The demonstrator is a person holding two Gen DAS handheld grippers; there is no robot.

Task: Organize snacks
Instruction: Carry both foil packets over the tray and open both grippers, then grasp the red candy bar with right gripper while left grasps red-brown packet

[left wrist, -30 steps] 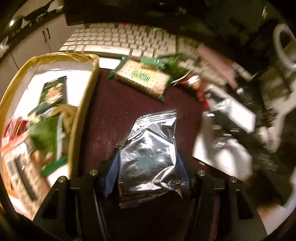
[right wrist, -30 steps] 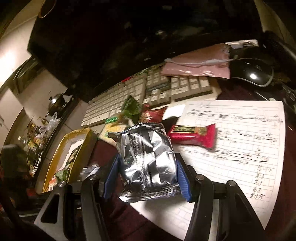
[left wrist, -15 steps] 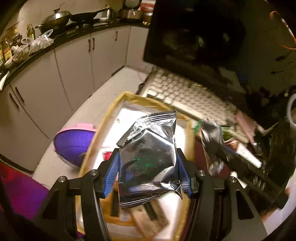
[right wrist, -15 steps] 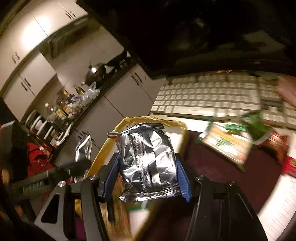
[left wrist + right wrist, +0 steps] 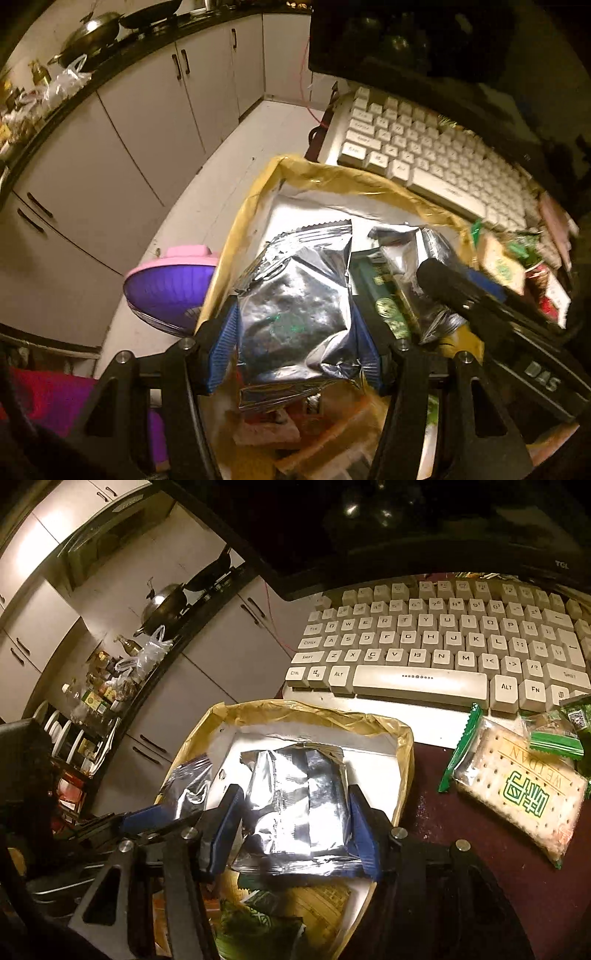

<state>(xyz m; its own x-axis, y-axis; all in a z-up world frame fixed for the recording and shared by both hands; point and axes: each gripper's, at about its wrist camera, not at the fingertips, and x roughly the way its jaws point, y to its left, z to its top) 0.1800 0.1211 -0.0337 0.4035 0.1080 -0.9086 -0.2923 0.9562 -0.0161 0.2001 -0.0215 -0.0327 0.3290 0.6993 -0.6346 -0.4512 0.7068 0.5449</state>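
Observation:
My left gripper (image 5: 293, 343) is shut on a silver foil snack packet (image 5: 295, 306) and holds it over the yellow-rimmed snack box (image 5: 332, 177). My right gripper (image 5: 293, 823) is shut on a second silver foil packet (image 5: 299, 805), also over the box (image 5: 317, 710). Each gripper shows in the other's view: the right one (image 5: 454, 291) to the right in the left wrist view, the left one (image 5: 159, 816) at the left in the right wrist view. Several snack packs lie in the box under both packets.
A white keyboard (image 5: 443, 646) lies behind the box. A cracker pack (image 5: 517, 790) and small green packets (image 5: 554, 734) lie on the dark red desk at right. The desk edge drops to the kitchen floor at left, with a purple-pink object (image 5: 170, 288) below.
Both grippers have carried their foil packets left from over the desk to over the snack box, and now sit lower and closer above its contents.

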